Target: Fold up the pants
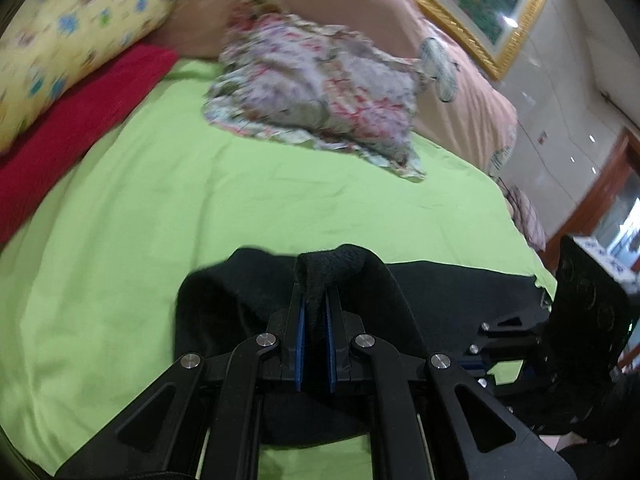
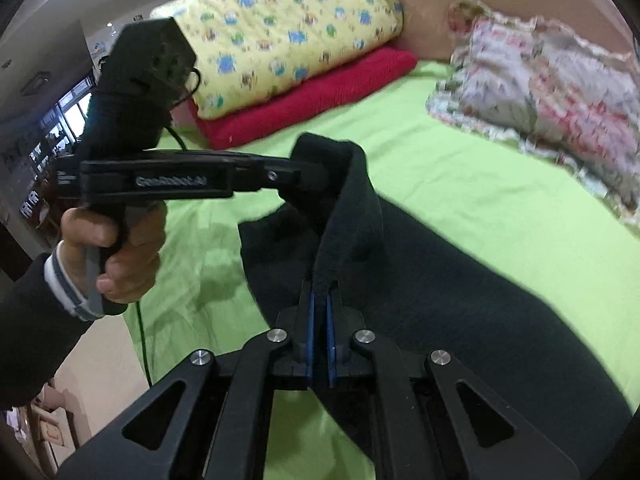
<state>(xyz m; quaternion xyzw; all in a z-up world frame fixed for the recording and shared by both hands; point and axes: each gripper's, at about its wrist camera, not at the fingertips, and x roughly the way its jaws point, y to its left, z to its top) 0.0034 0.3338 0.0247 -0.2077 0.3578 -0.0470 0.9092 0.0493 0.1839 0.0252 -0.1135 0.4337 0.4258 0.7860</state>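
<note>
The black pants [image 2: 440, 280] lie on the green sheet and are lifted along one edge. My left gripper [image 1: 316, 300] is shut on a bunched edge of the pants [image 1: 224, 300]. My right gripper [image 2: 320, 300] is shut on the same raised edge, a little nearer along it. In the right wrist view the left gripper [image 2: 312, 176] comes in from the left, held by a hand [image 2: 116, 248], and pinches the far end of that edge. In the left wrist view the right gripper's body [image 1: 580, 320] shows at the right edge.
The green sheet [image 1: 160, 208] covers the bed. A floral folded cloth [image 1: 320, 92] lies at the far side. A yellow patterned pillow [image 2: 288, 32] rests on a red towel [image 2: 320, 92] at the far left. A gold-framed picture [image 1: 480, 0] hangs behind.
</note>
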